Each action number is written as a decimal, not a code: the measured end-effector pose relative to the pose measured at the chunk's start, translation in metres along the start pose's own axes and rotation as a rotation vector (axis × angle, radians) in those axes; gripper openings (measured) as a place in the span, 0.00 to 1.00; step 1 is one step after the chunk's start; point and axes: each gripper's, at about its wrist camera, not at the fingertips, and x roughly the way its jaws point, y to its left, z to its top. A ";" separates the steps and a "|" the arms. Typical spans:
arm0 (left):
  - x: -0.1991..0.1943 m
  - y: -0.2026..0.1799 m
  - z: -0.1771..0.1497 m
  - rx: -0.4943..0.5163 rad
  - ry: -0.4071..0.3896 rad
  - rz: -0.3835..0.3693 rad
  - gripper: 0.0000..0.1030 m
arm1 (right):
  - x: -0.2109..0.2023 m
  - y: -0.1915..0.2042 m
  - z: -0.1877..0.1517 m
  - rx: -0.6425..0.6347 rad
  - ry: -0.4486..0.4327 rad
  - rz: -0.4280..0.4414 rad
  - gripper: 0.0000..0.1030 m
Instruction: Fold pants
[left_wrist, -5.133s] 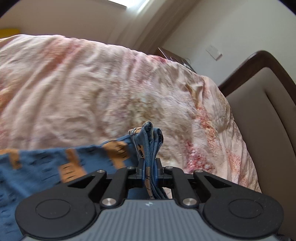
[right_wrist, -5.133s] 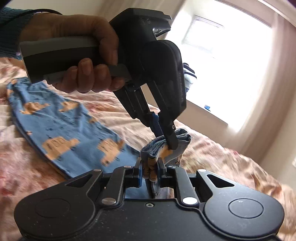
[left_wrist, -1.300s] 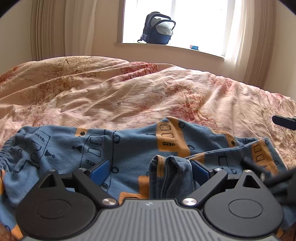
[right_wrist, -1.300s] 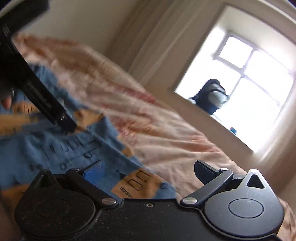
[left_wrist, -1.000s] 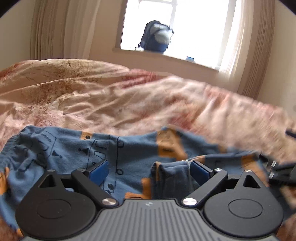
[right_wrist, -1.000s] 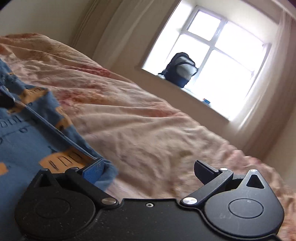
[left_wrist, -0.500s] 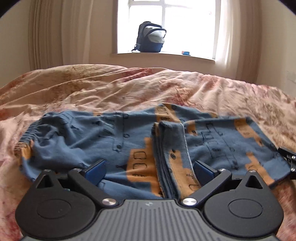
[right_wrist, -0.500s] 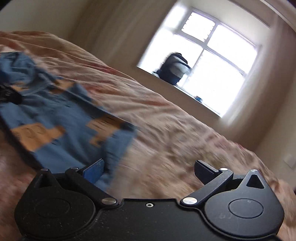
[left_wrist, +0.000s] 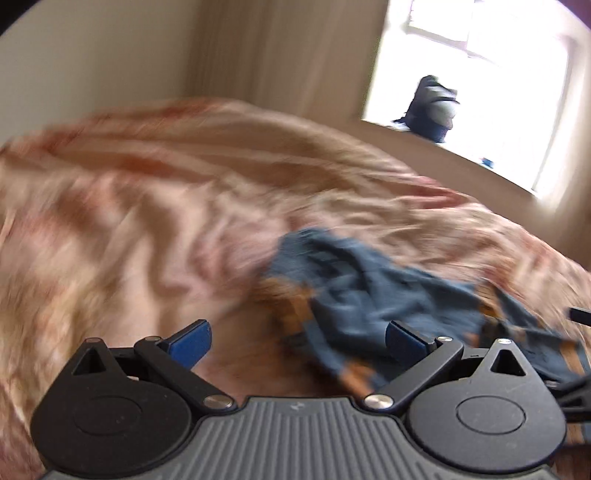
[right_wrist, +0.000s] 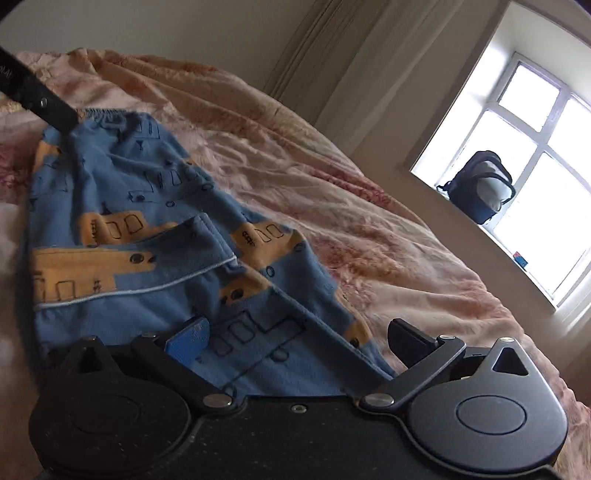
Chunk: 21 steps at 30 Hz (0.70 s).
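Blue pants (right_wrist: 140, 236) printed with orange vehicles are seen lying folded on a floral bedspread (right_wrist: 332, 206). Both the left claw (left_wrist: 297, 341) and right claw (right_wrist: 297, 338) are held spread, nothing gripped.

A bedroom in a home: a bed (right_wrist: 332, 184) under a rumpled pink flowered cover, long pale curtains (right_wrist: 332, 62), and a backpack (right_wrist: 480, 192) standing on the sill of a bright window (right_wrist: 535, 122).
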 end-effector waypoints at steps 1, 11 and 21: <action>0.005 0.006 0.001 -0.024 0.010 -0.019 1.00 | -0.003 -0.003 0.007 -0.015 0.006 -0.008 0.99; 0.008 0.043 0.003 -0.297 -0.030 -0.167 0.85 | 0.025 -0.025 0.123 -0.221 0.098 0.362 0.99; 0.023 0.054 -0.004 -0.363 -0.002 -0.235 0.19 | 0.132 0.000 0.184 0.089 0.209 0.753 0.93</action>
